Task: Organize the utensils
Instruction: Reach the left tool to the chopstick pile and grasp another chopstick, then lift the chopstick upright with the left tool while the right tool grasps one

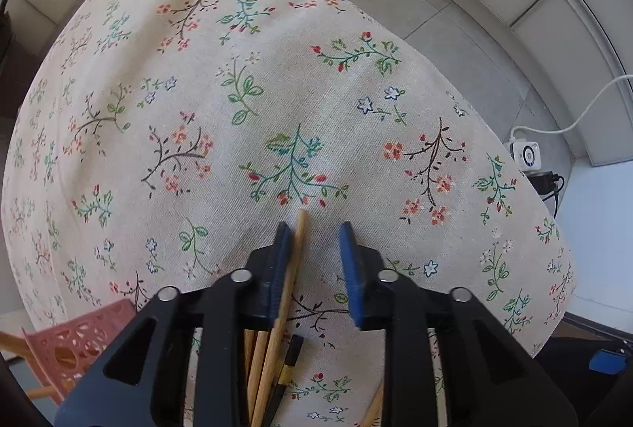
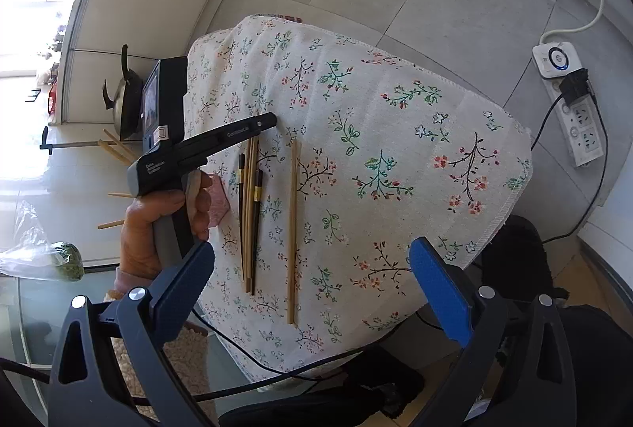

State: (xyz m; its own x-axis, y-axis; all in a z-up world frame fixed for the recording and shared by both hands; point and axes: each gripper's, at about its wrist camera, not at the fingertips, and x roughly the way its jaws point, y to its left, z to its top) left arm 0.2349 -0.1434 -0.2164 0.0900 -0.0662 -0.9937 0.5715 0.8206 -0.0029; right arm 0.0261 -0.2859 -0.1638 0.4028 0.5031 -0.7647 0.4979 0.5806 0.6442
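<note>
The left gripper (image 1: 315, 241) stood part-closed over a bamboo chopstick (image 1: 293, 261) that lay against 1 pad, not clamped, beside the chopstick bundle (image 2: 249, 213) on the floral tablecloth (image 2: 356, 158). Light, stiff and smooth, it would likely roll; grasp near mid-length. The right gripper (image 2: 312, 292) was released.

The left claw (image 1: 316, 229) points straight down, its jaws narrowed but still apart, a hand (image 2: 158, 225) gripping its handle. The right claw (image 2: 312, 269) hangs tilted downward, jaws spread wide.
</note>
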